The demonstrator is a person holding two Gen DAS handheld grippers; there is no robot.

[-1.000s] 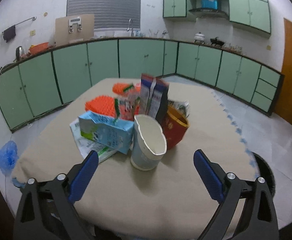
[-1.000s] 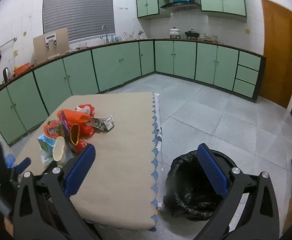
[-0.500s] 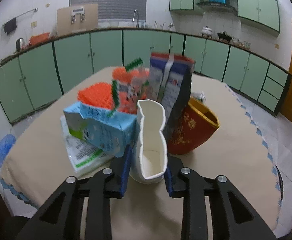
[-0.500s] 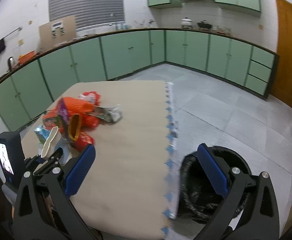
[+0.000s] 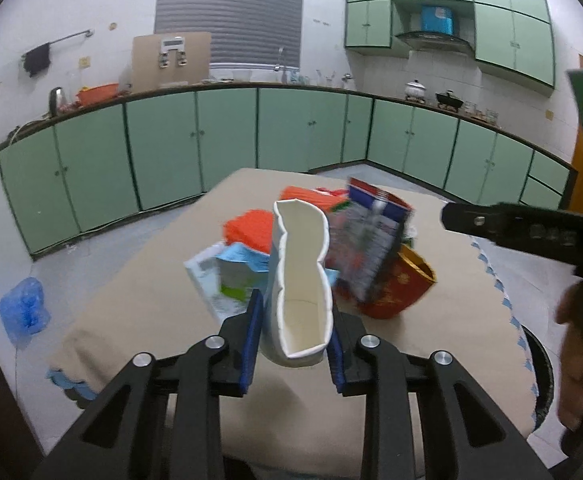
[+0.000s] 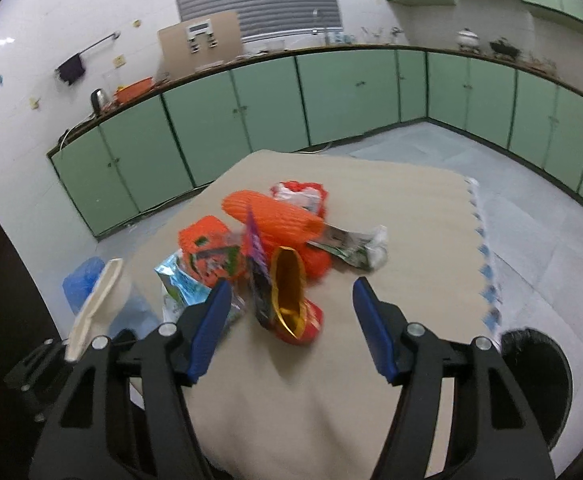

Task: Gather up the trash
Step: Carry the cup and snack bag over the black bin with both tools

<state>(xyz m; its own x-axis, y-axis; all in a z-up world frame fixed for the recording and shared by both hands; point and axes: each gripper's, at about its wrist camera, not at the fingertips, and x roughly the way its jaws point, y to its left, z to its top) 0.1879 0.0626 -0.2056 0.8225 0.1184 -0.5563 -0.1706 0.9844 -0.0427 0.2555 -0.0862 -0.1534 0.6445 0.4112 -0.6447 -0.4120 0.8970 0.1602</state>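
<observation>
Left gripper (image 5: 293,334) goes from wide open to clamped on the white paper cup (image 5: 300,280), squashing its rim into a narrow slot, and the cup is now off the table, clear of the trash pile (pile looks undisturbed). Right gripper (image 6: 291,330) swings off the black bin (image 6: 537,376) toward the red gold-lined bag (image 6: 291,300); jaws closing, nothing gripped.

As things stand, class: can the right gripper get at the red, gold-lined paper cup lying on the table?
Probably yes: the right gripper, jaws closing, points straight at the red, gold-lined paper cup, with nothing between.
</observation>
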